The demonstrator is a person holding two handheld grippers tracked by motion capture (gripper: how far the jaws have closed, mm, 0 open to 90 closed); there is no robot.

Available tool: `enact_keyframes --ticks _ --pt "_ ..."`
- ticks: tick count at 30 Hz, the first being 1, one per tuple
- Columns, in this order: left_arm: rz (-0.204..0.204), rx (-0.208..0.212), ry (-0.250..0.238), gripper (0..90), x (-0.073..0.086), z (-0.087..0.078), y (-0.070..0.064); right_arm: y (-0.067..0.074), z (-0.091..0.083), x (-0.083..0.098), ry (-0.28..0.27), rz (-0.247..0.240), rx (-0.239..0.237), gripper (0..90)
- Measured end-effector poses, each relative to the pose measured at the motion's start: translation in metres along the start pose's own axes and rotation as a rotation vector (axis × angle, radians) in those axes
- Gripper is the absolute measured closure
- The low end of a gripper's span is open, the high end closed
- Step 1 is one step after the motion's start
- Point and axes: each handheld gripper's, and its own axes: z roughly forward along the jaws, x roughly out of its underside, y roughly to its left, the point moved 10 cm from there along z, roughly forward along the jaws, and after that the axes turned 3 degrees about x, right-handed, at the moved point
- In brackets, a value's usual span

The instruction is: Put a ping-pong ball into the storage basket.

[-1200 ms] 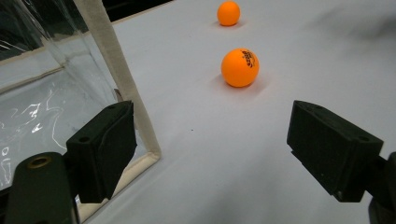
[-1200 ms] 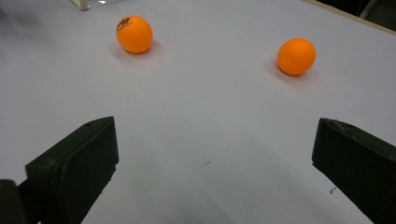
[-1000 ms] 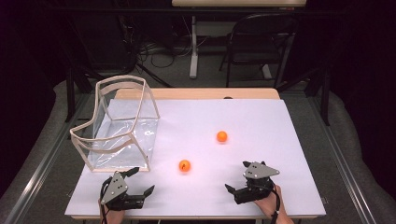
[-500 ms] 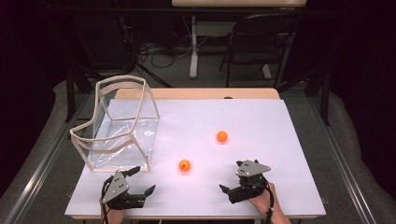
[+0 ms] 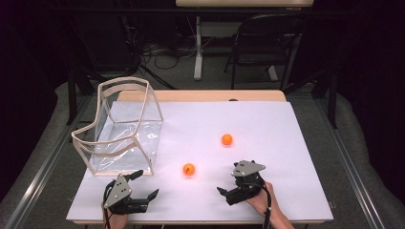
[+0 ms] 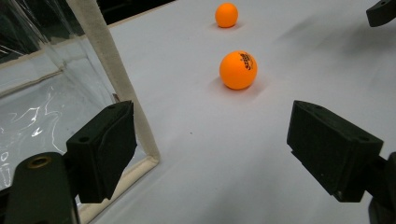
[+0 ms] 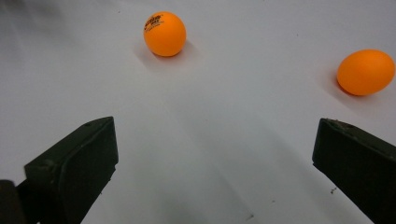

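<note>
At the left edge of the white table stands a clear box with a pale frame, open at the top and tipped a little, its near corner close to the front left. Just in front of it, near the front edge, the left gripper hovers with its jaws spread wide and nothing between them; in the left gripper view one jaw sits right beside the box's near frame post.

Toward the middle of the table, a short way back from the front edge, lies the near orange ball, resting free on the surface, touched by nothing. The far orange ball sits farther back and to the right, well apart from the first.

Right of the near ball, close to the front edge, the right gripper points leftward, jaws spread and empty, a hand behind it.

To me this looks like the approach step: neither ball is picked up yet. The right gripper seems best placed for the near ball; it would need to slide forward until the ball sits between the jaws, then close gently, since a light round ball could easily roll or squirt away.
</note>
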Motion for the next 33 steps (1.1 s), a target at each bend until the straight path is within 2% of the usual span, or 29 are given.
enact_keyframes --ticks 12,26,33 --pt "-0.005 0.0 0.004 15.7 0.001 0.001 0.002 0.012 0.023 -0.012 0.032 -0.013 -0.06 0.0" --pt "0.006 0.009 0.012 15.7 0.002 0.001 -0.001 0.017 0.04 -0.027 0.043 -0.024 -0.078 0.0" --pt "0.004 0.017 0.014 15.7 0.002 0.003 -0.001 0.021 0.05 -0.031 0.049 -0.021 -0.103 0.0"
